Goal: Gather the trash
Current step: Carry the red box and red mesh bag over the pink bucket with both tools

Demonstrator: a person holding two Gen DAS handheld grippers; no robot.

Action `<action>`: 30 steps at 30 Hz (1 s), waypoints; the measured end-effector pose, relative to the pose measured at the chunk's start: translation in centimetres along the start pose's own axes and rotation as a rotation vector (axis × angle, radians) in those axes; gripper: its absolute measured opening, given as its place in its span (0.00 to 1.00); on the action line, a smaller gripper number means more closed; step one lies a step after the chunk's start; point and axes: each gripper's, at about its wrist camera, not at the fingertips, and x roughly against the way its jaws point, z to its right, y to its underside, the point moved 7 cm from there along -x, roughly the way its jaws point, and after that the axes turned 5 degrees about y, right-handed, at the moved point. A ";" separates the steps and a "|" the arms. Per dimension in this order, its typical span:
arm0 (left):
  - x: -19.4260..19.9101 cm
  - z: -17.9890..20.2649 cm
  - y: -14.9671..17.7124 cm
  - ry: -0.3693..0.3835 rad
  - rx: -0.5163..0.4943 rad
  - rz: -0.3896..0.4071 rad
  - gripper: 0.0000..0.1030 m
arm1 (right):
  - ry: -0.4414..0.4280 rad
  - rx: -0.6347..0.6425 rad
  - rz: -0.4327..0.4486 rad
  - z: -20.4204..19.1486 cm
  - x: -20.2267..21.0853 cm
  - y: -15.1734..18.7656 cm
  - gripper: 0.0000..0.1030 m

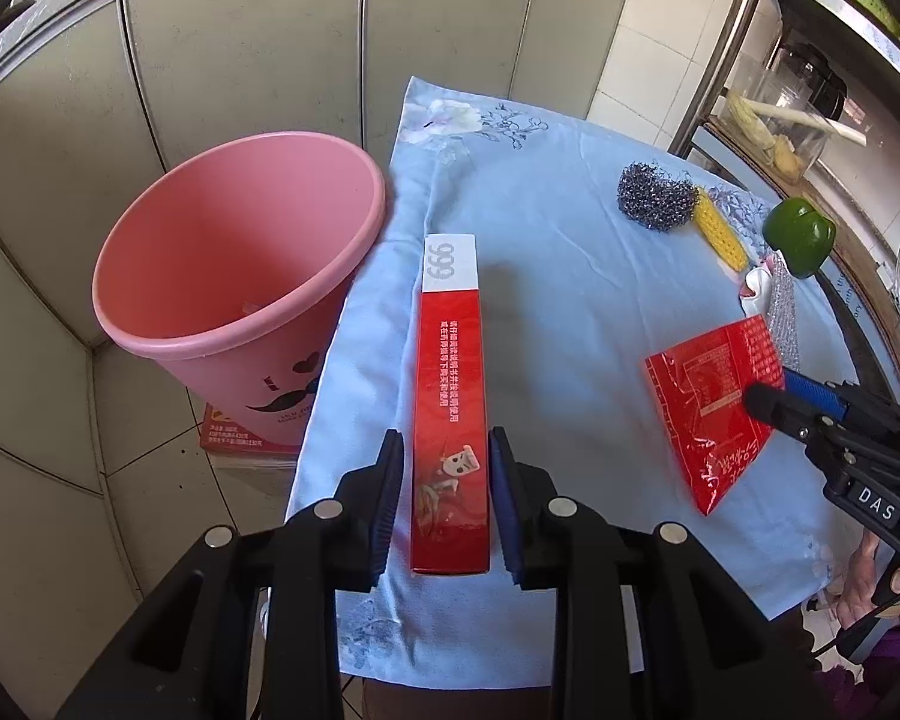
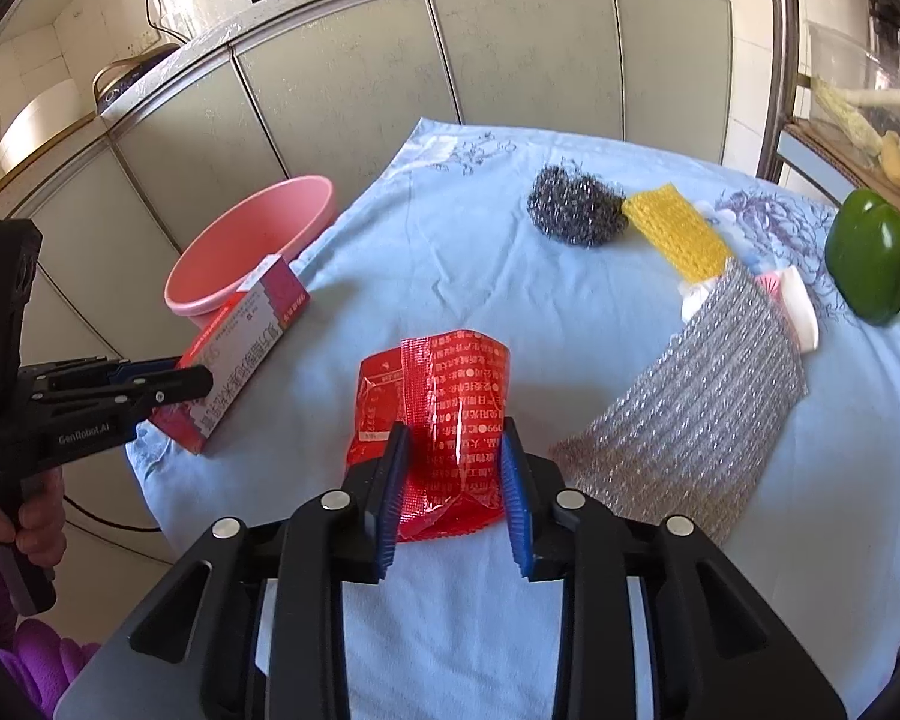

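Left gripper (image 1: 447,501) straddles the near end of the long red box (image 1: 450,396); jaws parted, a sliver of gap on each side between the blue pads and the box walls, so no grip. The box stands on its narrow edge on the blue floral cloth (image 1: 570,276), white "999" end pointing away toward the pink bin. Right gripper (image 2: 455,495) straddles the near end of the red foil packet (image 2: 444,414); jaws parted here too, with the crinkled packet lying on the cloth between the pads; whether the left pad brushes the foil cannot be told, and the right pad stands clear. From the left wrist view the right gripper (image 1: 768,399) comes in from the right edge, its tips over the packet (image 1: 711,408). From the right wrist view the left gripper (image 2: 192,384) comes in from the left, beside the box (image 2: 240,354), a hand (image 2: 24,522) around its handle and a purple sleeve (image 2: 36,660) below. Pink bin (image 1: 234,276) stands on the floor just off the cloth's left edge, on a flat carton (image 1: 234,438). Farther across the cloth: steel wool ball (image 2: 573,207), yellow scrub pad (image 2: 678,228) touching it, silver mesh cloth (image 2: 696,396) lying toward the packet, green bell pepper (image 2: 876,255) at the far right edge. Grey cabinet doors (image 2: 390,72) behind the table.
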 end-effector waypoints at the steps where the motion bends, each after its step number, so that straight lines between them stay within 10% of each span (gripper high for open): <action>1: 0.0 0.0 0.0 0.003 0.001 0.000 0.27 | -0.003 0.000 -0.008 0.0 0.0 0.1 0.30; 16: 0.5 -0.3 0.1 0.044 0.014 0.061 0.21 | 0.009 0.051 0.044 -0.7 1.1 -0.9 0.10; 30: 5.5 -5.6 -3.5 0.012 0.170 0.291 0.21 | -0.104 0.174 0.202 -9.3 0.7 -10.3 0.08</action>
